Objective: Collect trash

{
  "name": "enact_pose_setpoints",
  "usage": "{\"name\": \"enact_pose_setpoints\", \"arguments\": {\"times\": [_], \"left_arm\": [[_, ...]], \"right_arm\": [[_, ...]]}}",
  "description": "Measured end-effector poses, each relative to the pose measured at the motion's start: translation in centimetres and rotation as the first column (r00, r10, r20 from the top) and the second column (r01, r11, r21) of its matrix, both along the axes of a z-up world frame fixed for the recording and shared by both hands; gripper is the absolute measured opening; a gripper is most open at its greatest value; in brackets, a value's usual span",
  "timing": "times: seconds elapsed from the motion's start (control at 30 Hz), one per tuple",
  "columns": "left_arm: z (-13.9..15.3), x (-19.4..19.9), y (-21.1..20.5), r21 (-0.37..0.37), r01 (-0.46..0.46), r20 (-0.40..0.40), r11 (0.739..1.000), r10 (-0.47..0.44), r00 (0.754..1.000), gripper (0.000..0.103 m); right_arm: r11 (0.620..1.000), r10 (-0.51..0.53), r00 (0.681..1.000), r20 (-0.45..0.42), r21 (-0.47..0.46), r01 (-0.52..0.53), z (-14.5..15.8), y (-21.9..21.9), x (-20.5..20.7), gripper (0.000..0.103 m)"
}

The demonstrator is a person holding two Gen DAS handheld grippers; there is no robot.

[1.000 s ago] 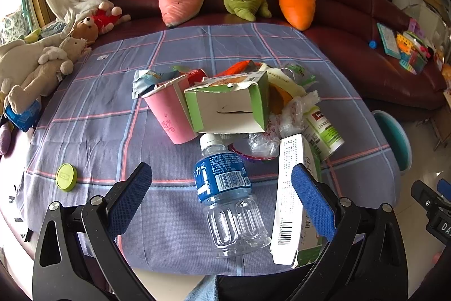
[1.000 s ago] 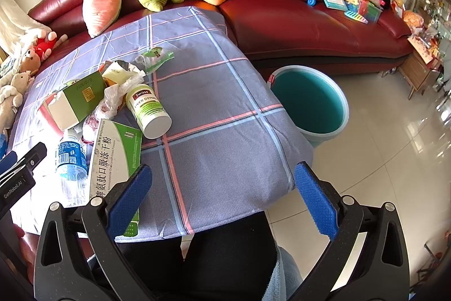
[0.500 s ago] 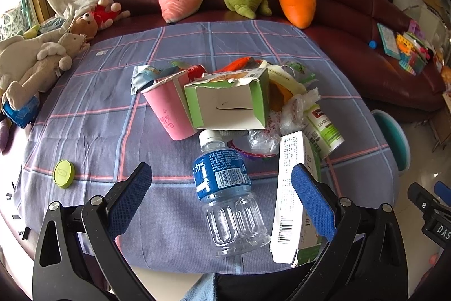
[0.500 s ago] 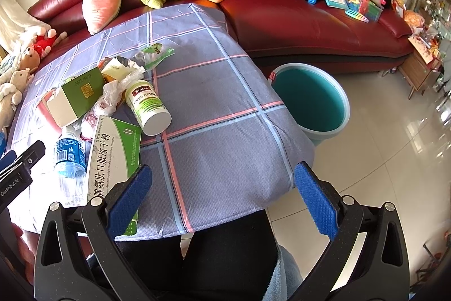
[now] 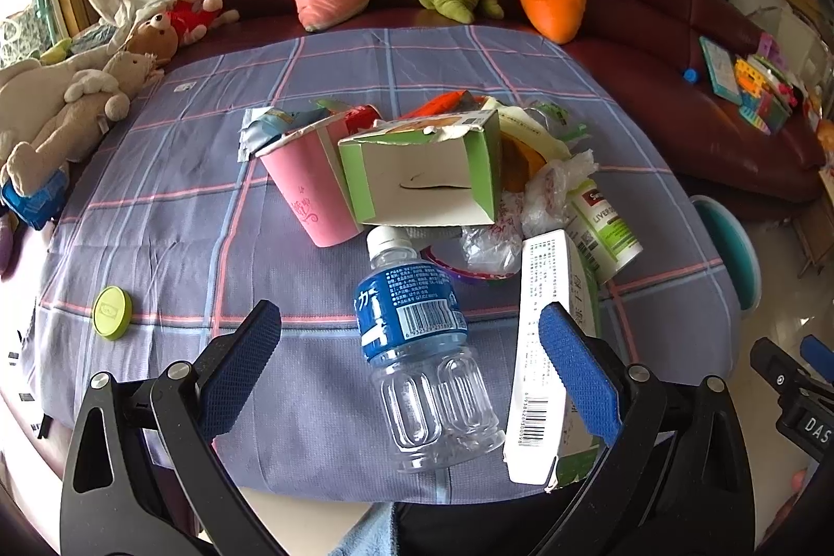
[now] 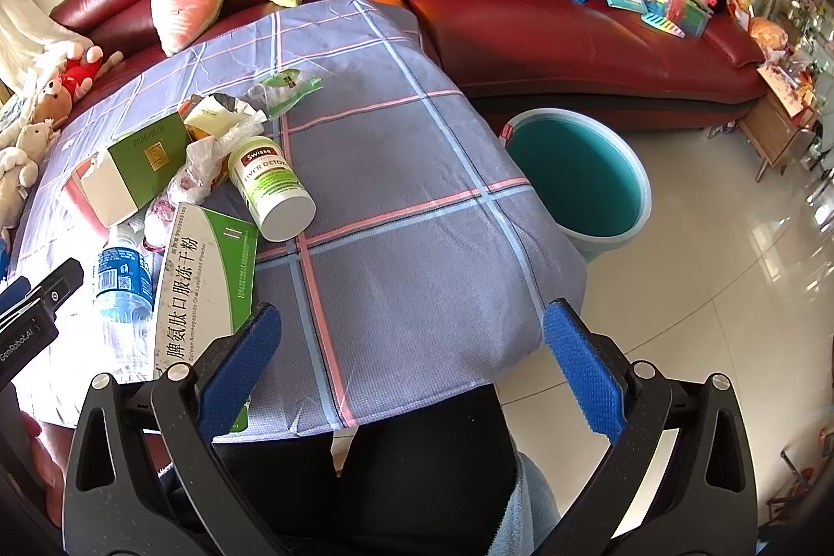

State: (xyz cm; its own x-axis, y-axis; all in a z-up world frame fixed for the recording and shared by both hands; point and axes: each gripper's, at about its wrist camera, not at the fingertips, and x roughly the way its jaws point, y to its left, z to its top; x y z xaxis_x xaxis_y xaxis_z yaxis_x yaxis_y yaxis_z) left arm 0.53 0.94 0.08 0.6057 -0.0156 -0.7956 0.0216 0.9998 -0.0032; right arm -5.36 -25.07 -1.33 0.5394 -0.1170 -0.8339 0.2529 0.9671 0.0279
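Both grippers idle, nothing collected yet

Little has changed over the last second: the left gripper (image 5: 409,355) has only crept slightly toward the plastic water bottle (image 5: 422,347), which lies between its spread jaws, untouched. The right gripper (image 6: 412,360) stays spread and empty above the surface (image 6: 406,191). The teal bucket (image 6: 578,181) waits at two o'clock.

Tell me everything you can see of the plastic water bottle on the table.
The plastic water bottle looks clear, ribbed and empty, with a blue label bearing a barcode and a white cap. It lies on its side on the checked tablecloth, cap pointing toward the torn green box, base toward the near edge. A long white carton lies close along its right side. It lies between the open left tool's fingers, ungripped.
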Motion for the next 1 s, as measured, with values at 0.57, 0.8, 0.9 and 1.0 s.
{"name": "enact_pose_setpoints", "arguments": {"times": [0.57,0.8,0.9,1.0], "left_arm": [[-4.7,2.4,3.5,-0.13,-0.066,-0.185,0.989,0.041,0.982,0.099],[-7.5,3.4,2.3,-0.1,-0.022,-0.262,0.995,-0.005,0.965,0.098],[-7.9,3.3,3.1,-0.143,0.009,-0.252,0.99,-0.046,0.967,0.067],[-7.9,3.1,4.5,-0.16,0.02,-0.23,0.987,-0.057,0.972,0.068]], "right_arm": [[1.0,0.024,0.999,-0.045,0.01,-0.024,-2.0,0.6,0.7,0.097],[0.998,0.043,0.996,-0.082,0.045,-0.04,-3.0,0.7,1.3,0.097],[0.997,0.069,0.995,-0.074,0.048,-0.066,-2.5,1.3,2.1,0.097],[0.993,0.11,0.991,-0.071,0.057,-0.106,-1.9,2.5,3.0,0.097]]}}
